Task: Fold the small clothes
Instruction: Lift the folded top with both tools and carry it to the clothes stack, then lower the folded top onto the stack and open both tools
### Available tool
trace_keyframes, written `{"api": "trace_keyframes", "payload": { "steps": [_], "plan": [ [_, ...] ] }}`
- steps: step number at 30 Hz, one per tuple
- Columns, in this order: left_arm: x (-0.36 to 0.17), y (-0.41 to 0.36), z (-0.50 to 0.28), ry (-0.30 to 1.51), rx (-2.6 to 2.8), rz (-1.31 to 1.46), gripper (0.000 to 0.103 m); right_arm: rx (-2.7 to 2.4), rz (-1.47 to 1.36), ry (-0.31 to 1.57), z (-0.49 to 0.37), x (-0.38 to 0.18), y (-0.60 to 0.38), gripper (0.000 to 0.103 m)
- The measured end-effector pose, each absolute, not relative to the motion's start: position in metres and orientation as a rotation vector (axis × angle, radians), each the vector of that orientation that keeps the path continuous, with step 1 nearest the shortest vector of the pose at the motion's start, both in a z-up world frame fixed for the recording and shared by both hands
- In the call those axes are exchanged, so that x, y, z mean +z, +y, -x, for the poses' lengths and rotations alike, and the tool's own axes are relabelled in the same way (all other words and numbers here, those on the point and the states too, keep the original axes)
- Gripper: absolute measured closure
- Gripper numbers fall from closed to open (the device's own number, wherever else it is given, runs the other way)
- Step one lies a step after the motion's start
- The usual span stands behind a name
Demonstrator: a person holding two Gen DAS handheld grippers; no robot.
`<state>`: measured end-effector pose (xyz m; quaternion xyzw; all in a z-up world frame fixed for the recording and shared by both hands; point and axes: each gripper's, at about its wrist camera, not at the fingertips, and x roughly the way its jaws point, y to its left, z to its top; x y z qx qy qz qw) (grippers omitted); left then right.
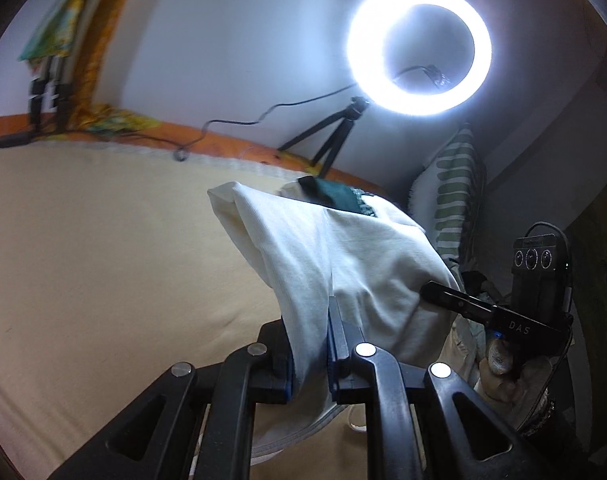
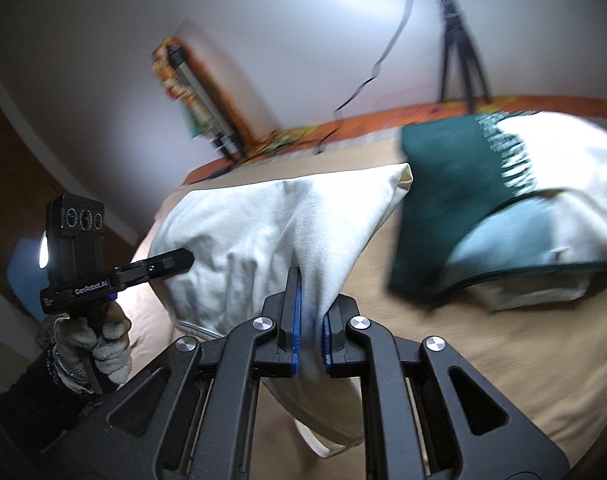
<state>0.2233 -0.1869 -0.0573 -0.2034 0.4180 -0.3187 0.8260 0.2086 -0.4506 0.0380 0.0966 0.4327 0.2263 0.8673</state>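
A small white garment (image 1: 335, 256) is held up above the beige bed cover (image 1: 103, 240). My left gripper (image 1: 309, 344) is shut on one part of its edge. My right gripper (image 2: 311, 320) is shut on another part of the same white garment (image 2: 271, 224), which hangs between the two. The right gripper also shows in the left wrist view (image 1: 455, 302) at the garment's right side, and the left gripper shows in the right wrist view (image 2: 171, 262) at the left. A dark green and white garment (image 2: 463, 200) lies on the bed beyond, blurred.
A lit ring light (image 1: 419, 48) on a small tripod (image 1: 331, 136) stands at the bed's far edge with its cable trailing left. A green-striped pillow (image 1: 455, 192) leans at the right. An orange patterned cloth (image 1: 223, 140) borders the bed by the wall.
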Motion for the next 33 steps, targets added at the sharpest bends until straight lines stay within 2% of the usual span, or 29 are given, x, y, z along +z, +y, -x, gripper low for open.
{"api": "trace_keyframes", "payload": {
  "steps": [15, 30, 31, 33],
  "plan": [
    [-0.052, -0.337, -0.296, 0.833, -0.720, 0.339, 0.094, 0.271, -0.086, 0.846, -0.274, 0.065, -0.561, 0.094],
    [-0.077, -0.394, -0.335, 0.865, -0.634, 0.259, 0.093, 0.158, -0.003, 0.869, -0.334, 0.028, -0.599, 0.094],
    [-0.078, -0.395, -0.335, 0.868, -0.629, 0.254, 0.092, 0.151, -0.001, 0.871, -0.334, 0.026, -0.600, 0.094],
    [-0.078, -0.397, -0.336, 0.874, -0.606, 0.235, 0.077, 0.137, 0.015, 0.876, -0.336, 0.023, -0.599, 0.094]
  ]
}}
